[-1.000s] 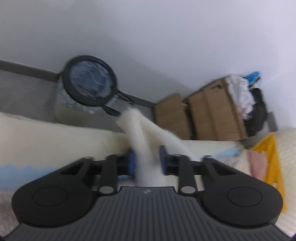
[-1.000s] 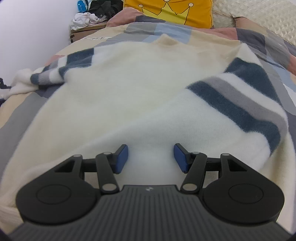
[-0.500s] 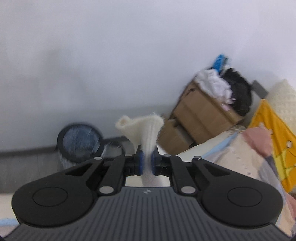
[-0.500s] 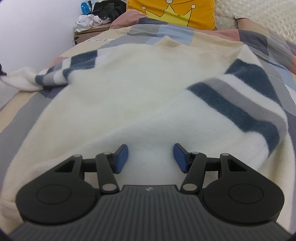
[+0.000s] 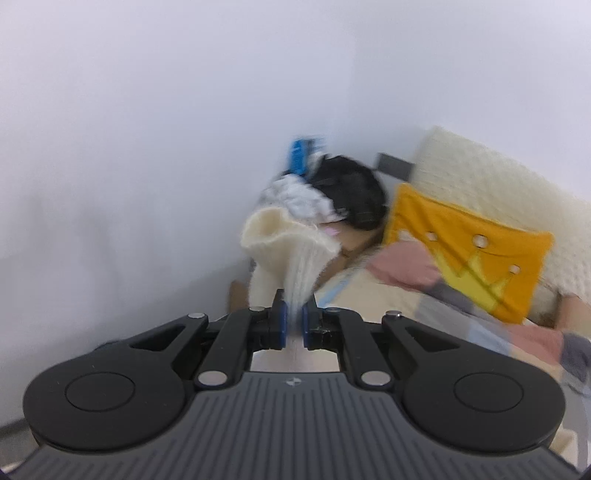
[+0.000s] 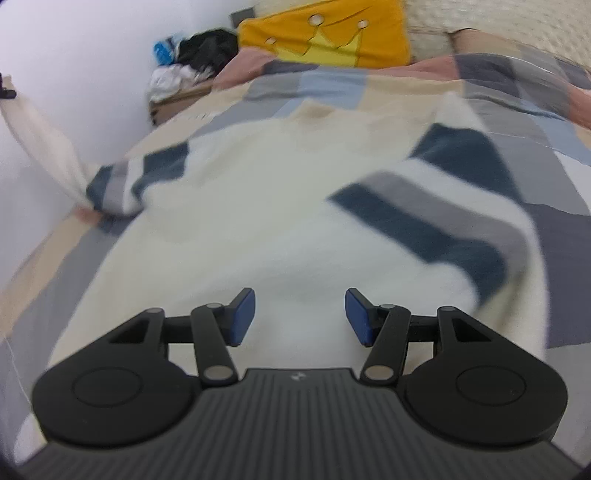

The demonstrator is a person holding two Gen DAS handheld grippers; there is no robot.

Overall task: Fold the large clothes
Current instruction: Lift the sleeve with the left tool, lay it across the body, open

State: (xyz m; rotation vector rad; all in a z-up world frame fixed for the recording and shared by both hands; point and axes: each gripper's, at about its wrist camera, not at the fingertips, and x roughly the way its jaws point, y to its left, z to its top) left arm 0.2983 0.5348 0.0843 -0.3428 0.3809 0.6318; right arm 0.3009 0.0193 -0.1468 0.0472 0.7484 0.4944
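Note:
A cream sweater (image 6: 258, 206) with navy and grey sleeve stripes lies spread on the bed. My left gripper (image 5: 293, 321) is shut on the sweater's ribbed cuff (image 5: 291, 251) and holds it lifted in the air. In the right wrist view that sleeve (image 6: 44, 147) rises taut from the bed's left side toward the upper left. My right gripper (image 6: 299, 315) is open and empty, low over the sweater's lower body. The other striped sleeve (image 6: 424, 221) lies folded across the sweater's right side.
A patchwork bedcover (image 6: 517, 122) lies under the sweater. A yellow crown pillow (image 6: 325, 33) and a cream headboard (image 5: 498, 177) are at the bed's head. A cardboard box piled with clothes (image 6: 177, 85) stands by the white wall (image 5: 147, 147).
My left gripper closed on the cuff and lifted it up, swinging toward the bed's head. The left sleeve rose off the bed. My right gripper stayed open, shifting slightly.

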